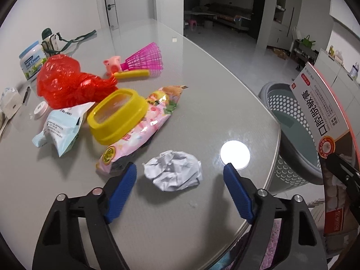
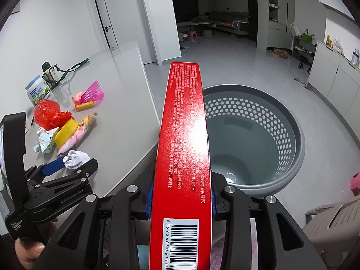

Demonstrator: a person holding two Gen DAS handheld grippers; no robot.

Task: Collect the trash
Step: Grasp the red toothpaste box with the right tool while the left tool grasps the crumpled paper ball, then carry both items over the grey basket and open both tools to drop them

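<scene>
A crumpled white paper ball [image 1: 173,171] lies on the grey table [image 1: 202,103] near its front edge. My left gripper [image 1: 180,167] is open and straddles it, with a blue pad on each side and a gap to the paper. My right gripper [image 2: 181,200] is shut on a long red and white box [image 2: 183,123], which sticks out forward past the table's edge towards a grey perforated basket [image 2: 254,139] on the floor. The same box [image 1: 321,112] shows at the right of the left wrist view, above the basket [image 1: 290,121].
Behind the paper lie a pink snack packet [image 1: 144,130], a yellow tub [image 1: 117,117], a pale blue packet [image 1: 60,130] and a red plastic bag [image 1: 65,81]. Further back are a pig toy [image 1: 112,64], a pink shuttlecock [image 1: 148,58], a milk powder can [image 1: 31,60] and a bottle [image 1: 49,39].
</scene>
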